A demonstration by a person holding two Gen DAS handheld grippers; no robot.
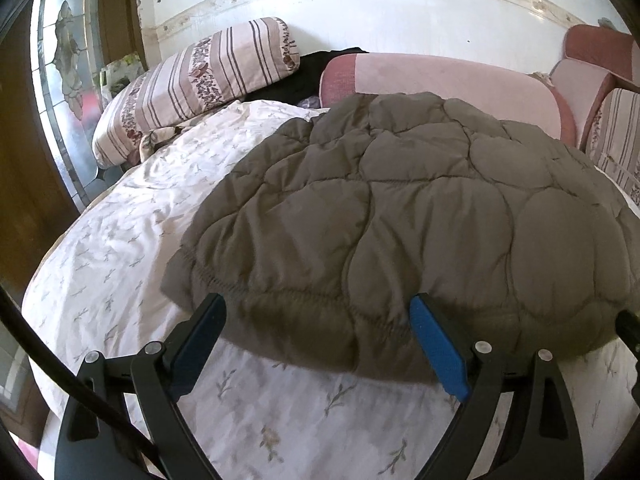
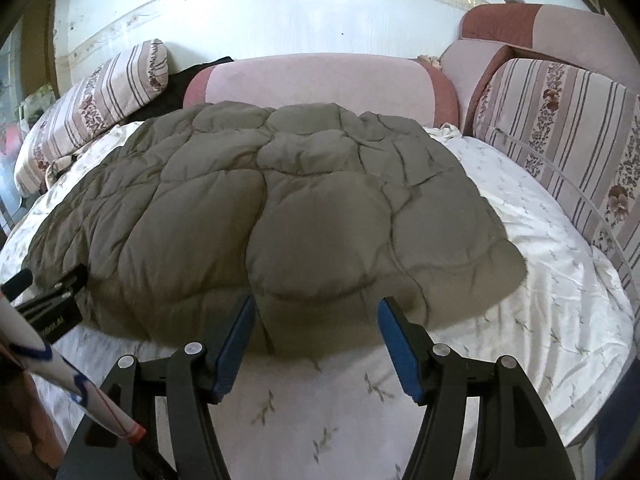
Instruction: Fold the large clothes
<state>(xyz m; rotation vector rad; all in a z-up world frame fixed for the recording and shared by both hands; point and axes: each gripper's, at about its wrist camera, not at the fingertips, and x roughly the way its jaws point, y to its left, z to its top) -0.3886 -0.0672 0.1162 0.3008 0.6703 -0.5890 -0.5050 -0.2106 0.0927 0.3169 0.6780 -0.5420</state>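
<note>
A puffy olive-brown quilted jacket [image 1: 400, 216] [image 2: 280, 208] lies spread flat on the bed. My left gripper [image 1: 316, 304] is open wide, its blue-padded fingertips [image 1: 424, 316] resting at the jacket's near hem towards its left corner. The hem lies between the jaws and is not pinched. My right gripper [image 2: 316, 302] is also open and straddles a bulge of the near hem towards the jacket's right corner, with its pads [image 2: 236, 328] apart from the fabric. Part of the left gripper's body [image 2: 52, 304] shows at the left edge of the right wrist view.
The bed has a white floral sheet [image 1: 120, 248] [image 2: 540, 280]. Striped floral pillows [image 1: 192, 84] [image 2: 560, 128] lie at the far left and right, pink cushions [image 1: 440, 80] [image 2: 320, 80] and a dark garment [image 1: 304, 76] against the wall. A glass door [image 1: 68, 80] stands left.
</note>
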